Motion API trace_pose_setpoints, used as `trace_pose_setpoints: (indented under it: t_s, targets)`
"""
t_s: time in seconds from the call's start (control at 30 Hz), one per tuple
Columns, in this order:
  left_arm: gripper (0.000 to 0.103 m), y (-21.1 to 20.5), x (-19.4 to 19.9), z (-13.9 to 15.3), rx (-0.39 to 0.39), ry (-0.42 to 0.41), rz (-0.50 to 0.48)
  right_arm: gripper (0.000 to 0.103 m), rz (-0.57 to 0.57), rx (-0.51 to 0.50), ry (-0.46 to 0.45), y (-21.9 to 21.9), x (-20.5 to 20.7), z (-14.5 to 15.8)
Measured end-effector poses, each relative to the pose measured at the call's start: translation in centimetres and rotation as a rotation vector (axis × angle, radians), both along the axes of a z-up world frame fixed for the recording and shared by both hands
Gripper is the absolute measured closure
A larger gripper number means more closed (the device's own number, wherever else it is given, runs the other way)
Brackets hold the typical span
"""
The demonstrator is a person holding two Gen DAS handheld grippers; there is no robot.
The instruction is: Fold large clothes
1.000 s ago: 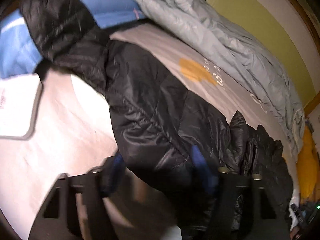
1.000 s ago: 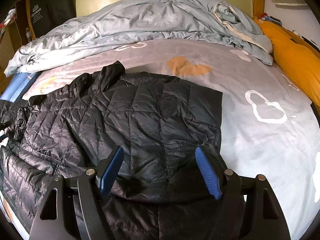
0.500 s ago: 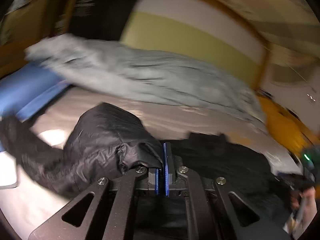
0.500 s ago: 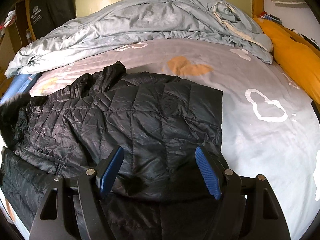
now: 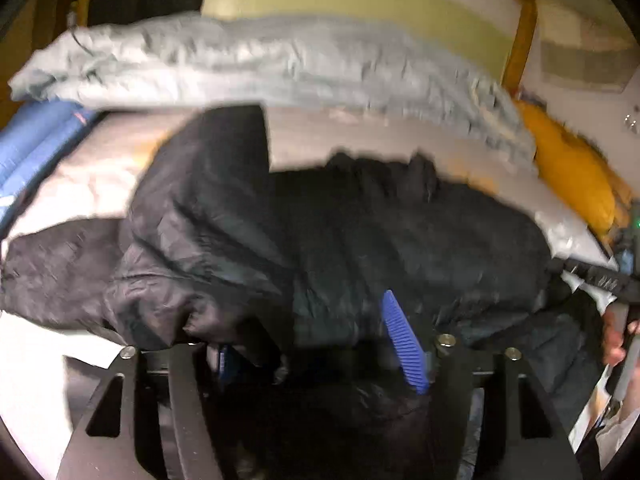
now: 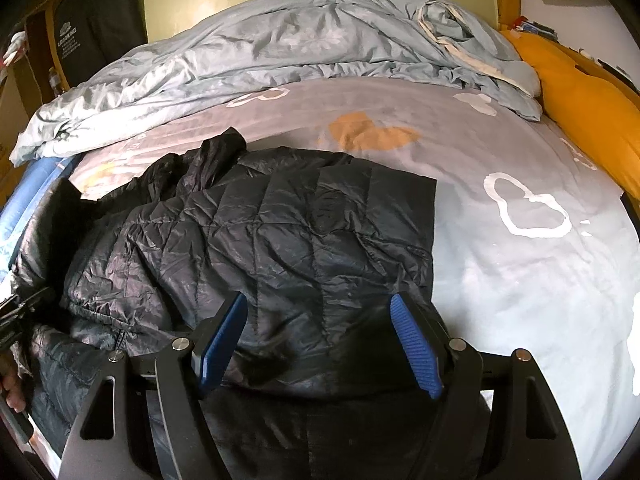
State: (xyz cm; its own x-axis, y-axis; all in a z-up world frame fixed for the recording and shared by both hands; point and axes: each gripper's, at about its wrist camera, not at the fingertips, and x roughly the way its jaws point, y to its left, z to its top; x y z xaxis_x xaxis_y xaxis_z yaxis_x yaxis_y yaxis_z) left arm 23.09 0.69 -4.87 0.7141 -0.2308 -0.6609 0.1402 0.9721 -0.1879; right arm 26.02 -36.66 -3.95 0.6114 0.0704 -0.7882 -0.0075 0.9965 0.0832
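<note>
The left claw (image 5: 316, 344) has its jaws opening right now, with a bunched sleeve (image 5: 200, 248) of the black puffer jacket (image 6: 280, 248) draped over its left finger, more loose than pinched as far as I can tell through the blur. The right claw (image 6: 320, 344) hangs wide open with nothing gripped, and the jacket's hem runs right under and between its fingers. Just ahead of both claws the jacket lies on the grey bedsheet (image 6: 500, 280), one side already flipped over the body with a clean straight edge off to the right. Left of that it's still lumpy, the collar area crumpled. I'd say we're midway: sleeves going in, the final fold-in-half still to do. Beyond the jacket there's a rumpled blue duvet (image 6: 300, 48), with an orange pillow (image 6: 580, 108) far right.
</note>
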Motion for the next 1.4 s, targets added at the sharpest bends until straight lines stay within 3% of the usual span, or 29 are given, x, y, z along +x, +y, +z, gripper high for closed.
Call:
trace_pose_setpoints:
  t_s: [0.1,0.3,0.43,0.6,0.77,0.83,0.9,1.07,1.2,1.27,1.33,1.4]
  targets:
    - [0.025,2.0,-0.7,2.1,-0.011,-0.053,0.051,0.027,-0.002,-0.002,-0.001,0.0,0.0,0.0]
    - [0.025,9.4,-0.9,3.1,-0.196,-0.047,0.199,0.027,0.02,-0.019,0.013,0.8,0.1,-0.4]
    - [0.025,14.2,-1.8,3.3,-0.194,-0.049,0.353,0.027,0.029,-0.043,0.009,1.4,0.0,-0.4]
    - [0.025,19.1,-2.7,2.6,-0.32,-0.035,0.464,0.027,0.024,-0.047,0.013,1.5,0.1,-0.7]
    - [0.025,21.7,-3.5,2.3,-0.289,-0.029,0.577,0.027,0.02,-0.05,0.017,1.5,0.2,-0.8]
    - [0.025,22.4,-3.5,1.3,-0.266,0.025,0.626,0.027,0.021,-0.053,0.016,1.5,0.3,-0.8]
    - [0.025,23.1,-2.7,-0.6,-0.294,0.111,0.64,0.027,0.022,-0.052,0.017,1.5,0.3,-0.8]
    - [0.026,23.9,-0.9,-6.1,-0.423,0.279,0.639,0.027,0.029,-0.058,0.018,1.7,0.2,-1.0]
    - [0.026,25.4,-1.2,-7.0,-0.542,0.237,0.679,0.027,0.027,-0.065,0.005,1.6,0.0,-0.7]
    - [0.036,26.1,-1.3,-7.3,-0.583,0.207,0.694,0.027,0.022,-0.061,0.003,1.5,-0.1,-0.7]
    - [0.081,26.6,-1.4,-7.6,-0.561,0.183,0.727,0.027,0.021,-0.059,0.006,1.4,0.0,-0.7]
    - [0.098,27.0,-1.1,-8.1,-0.565,0.173,0.737,0.027,0.023,-0.06,0.012,1.4,0.1,-0.8]
